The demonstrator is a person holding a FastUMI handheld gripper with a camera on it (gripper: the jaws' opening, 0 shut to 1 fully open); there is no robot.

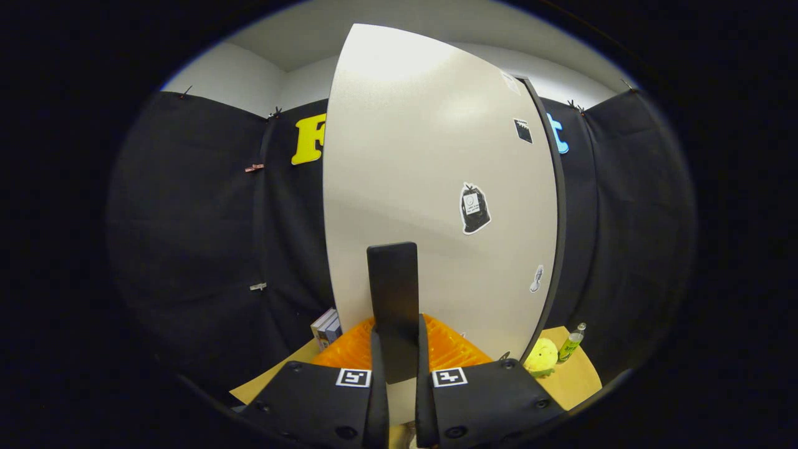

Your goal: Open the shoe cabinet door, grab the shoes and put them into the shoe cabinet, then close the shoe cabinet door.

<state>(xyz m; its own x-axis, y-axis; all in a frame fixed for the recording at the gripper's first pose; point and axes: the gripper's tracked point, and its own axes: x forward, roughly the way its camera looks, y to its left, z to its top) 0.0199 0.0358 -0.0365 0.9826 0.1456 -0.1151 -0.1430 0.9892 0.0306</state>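
Off-white cabinet door (436, 206) is filling the space ahead of you, with its black handle (393, 299) rising upright between your fingers. Your gripper (395, 365) is closing both fingers against the sides of that handle, jaws nearly together. An orange mat (458, 350) is lying on the tan table (576, 377) beyond the fingers. A yellow plush toy (541, 357) and green bottle (571, 344) are sitting beside the door's dark edge.

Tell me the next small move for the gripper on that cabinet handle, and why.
Probably pull back to swing the white cabinet door open: the gripper fingers already clamp the black handle, and no shoes can go in until it opens.
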